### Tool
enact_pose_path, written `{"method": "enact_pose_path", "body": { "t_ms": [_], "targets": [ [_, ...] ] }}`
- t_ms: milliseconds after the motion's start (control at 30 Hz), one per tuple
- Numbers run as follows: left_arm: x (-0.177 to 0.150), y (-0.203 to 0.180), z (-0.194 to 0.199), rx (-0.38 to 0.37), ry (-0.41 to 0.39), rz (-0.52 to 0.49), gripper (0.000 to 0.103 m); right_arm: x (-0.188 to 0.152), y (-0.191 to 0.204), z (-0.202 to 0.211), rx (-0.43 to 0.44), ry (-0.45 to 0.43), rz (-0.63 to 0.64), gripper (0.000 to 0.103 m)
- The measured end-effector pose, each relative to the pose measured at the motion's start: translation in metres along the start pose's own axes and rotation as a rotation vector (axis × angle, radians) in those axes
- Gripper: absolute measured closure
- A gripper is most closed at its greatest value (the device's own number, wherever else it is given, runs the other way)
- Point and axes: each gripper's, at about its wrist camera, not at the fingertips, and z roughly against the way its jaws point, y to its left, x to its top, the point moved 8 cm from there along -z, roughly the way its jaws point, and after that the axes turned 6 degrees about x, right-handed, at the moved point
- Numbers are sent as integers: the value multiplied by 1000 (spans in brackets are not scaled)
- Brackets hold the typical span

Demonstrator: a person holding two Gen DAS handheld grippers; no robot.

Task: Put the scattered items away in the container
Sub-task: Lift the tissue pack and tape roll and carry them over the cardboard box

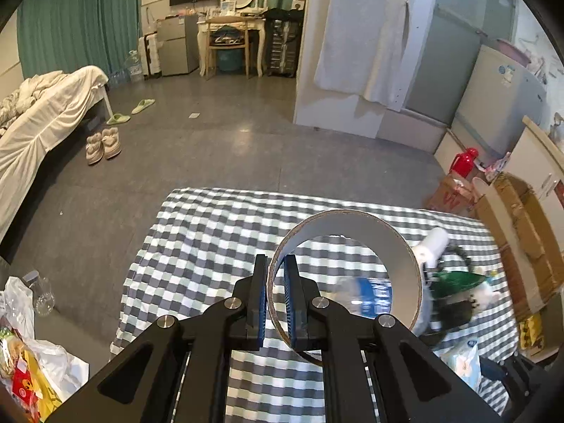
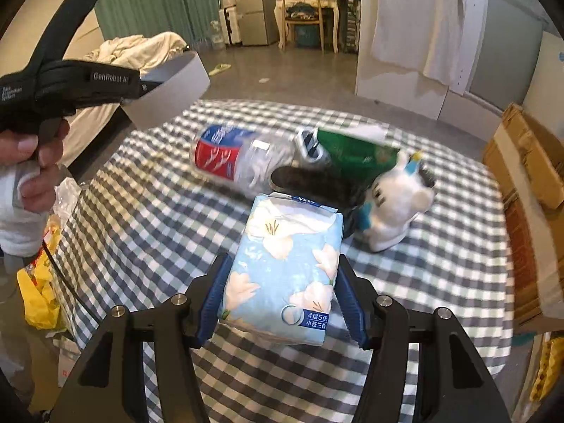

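My left gripper (image 1: 275, 282) is shut on the wall of a wide tape roll (image 1: 352, 224) and holds it above the checkered table (image 1: 211, 246). The roll (image 2: 169, 88) also shows in the right wrist view, up at the left. My right gripper (image 2: 282, 282) has its blue pads against both sides of a light blue tissue pack (image 2: 282, 264) on the table (image 2: 141, 211). Behind the pack lie a crushed plastic bottle (image 2: 232, 158), a green packet (image 2: 356, 155), a dark item (image 2: 310, 179) and a white plush toy (image 2: 394, 208). A cardboard box (image 2: 521, 183) stands at the table's right edge.
Plastic bags (image 1: 31, 370) and an empty bottle (image 1: 40, 292) lie on the floor to the left of the table. A bed (image 1: 42, 116) stands far left. A red flask (image 1: 465, 162) and a fridge (image 1: 500, 105) are at the right.
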Motion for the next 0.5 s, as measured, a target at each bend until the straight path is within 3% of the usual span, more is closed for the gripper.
{"method": "enact_pose_path", "body": {
  "t_ms": [500],
  "targets": [
    [1,-65,26,-62,-53,-47,94,18,-60,35,-70,-83,-83,45]
  ]
}}
